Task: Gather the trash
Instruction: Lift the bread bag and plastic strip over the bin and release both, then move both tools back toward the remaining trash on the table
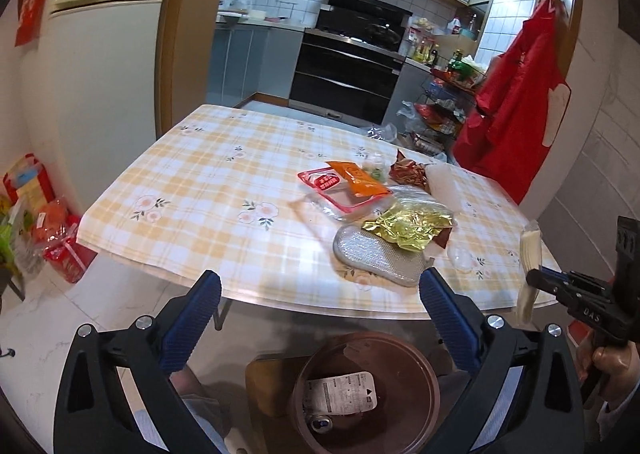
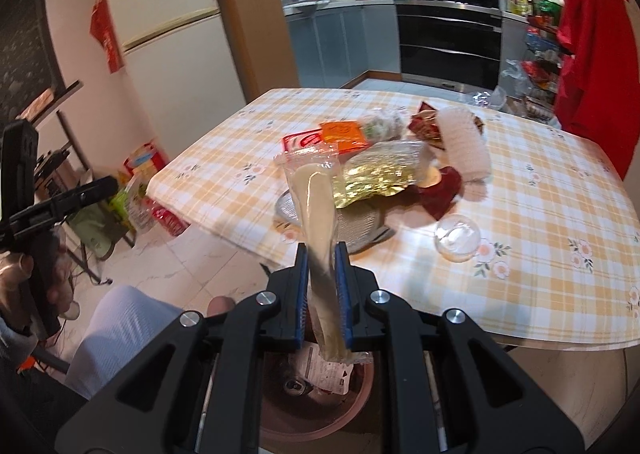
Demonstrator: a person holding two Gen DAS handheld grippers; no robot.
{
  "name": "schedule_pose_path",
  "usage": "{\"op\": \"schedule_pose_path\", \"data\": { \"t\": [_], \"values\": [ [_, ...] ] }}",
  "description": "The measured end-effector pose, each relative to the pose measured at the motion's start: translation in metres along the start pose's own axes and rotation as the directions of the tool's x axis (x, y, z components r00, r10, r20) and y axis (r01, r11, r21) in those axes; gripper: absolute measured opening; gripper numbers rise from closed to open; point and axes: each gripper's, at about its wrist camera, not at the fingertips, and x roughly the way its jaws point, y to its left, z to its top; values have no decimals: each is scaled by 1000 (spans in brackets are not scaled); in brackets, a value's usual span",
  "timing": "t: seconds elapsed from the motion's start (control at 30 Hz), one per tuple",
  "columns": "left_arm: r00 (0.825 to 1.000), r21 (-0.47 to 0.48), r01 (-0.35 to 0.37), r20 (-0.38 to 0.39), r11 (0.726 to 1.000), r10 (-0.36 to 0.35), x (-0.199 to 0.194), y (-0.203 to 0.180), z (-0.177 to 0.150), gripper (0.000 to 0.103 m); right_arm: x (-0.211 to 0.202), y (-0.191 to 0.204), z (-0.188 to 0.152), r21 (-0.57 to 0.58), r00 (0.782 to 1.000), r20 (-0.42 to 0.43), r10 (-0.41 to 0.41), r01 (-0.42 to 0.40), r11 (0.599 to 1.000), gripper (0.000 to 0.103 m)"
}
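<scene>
- Right wrist view: the right claw (image 2: 323, 254) is pinching a long pale wrapper (image 2: 316, 210), its narrow blue pads closed on the lower part while the upper end is sticking up and forward over the table (image 2: 540, 294) edge.
- Directly below that claw, the brown bin (image 2: 276, 406) is sitting on the floor beside the table, already holding a white printed label (image 2: 324, 368) and what looks like a can.
- Left wrist view: the left claw (image 1: 320, 314) is standing wide with nothing between its pads, hanging above the same bin (image 1: 424, 378), so its piece appears to be dropped already.
- The step in hand looks like carrying the wrapper to the bin; the next move is calling for the right claw to hang squarely over the mouth and spread its pads, minding that the tall, floppy end does not catch on the rim.
- More trash is waiting on the table: a gold foil wrapper (image 1: 408, 228), an orange sachet (image 1: 358, 178), a red-edged plastic tray (image 1: 324, 186), a silver mesh pad (image 1: 380, 254) and a clear plastic lid (image 2: 456, 238), all clustered near the far right side.
- The free left claw seems best placed to reach for the gold foil next.
</scene>
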Motion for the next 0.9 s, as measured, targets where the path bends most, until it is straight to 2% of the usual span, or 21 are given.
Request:
{"op": "schedule_pose_path", "data": {
  "t": [0.2,0.3,0.37,0.43,0.5,0.57,0.63,0.73,0.9],
  "values": [
    [1000,-8,-10,-3,1000,10,-2,1,-3,97,5,11,-2,-24,999,-28,23,-24,999,17],
    [1000,-6,-10,-8,1000,10,-1,1,-3,97,7,14,-3,-33,998,-41,37,-39,999,21],
    [1000,-5,-12,-10,1000,12,-1,0,-3,97,6,16,-3,-43,998,-37,46,-47,998,32],
    [1000,-6,-11,-12,1000,11,0,1,-3,97,4,18,-2,-48,998,-31,48,-50,998,38],
    [1000,-7,-11,-14,1000,11,0,1,-3,97,3,17,-1,-50,999,-26,40,-41,998,50],
    [1000,-6,-11,-16,1000,11,1,1,-4,97,2,16,0,-43,1000,-14,18,-19,999,78],
    [1000,-4,-13,-18,1000,13,1,1,-4,97,0,12,0,-28,1000,-3,2,-2,1000,89],
    [1000,-4,-16,-24,1000,16,2,1,-6,97,1,6,0,-8,1000,-7,-28,28,1000,97],
    [999,-6,-18,-36,1000,18,5,1,-9,97,6,-4,-3,9,995,-19,-102,103,995,97]
  ]
}}
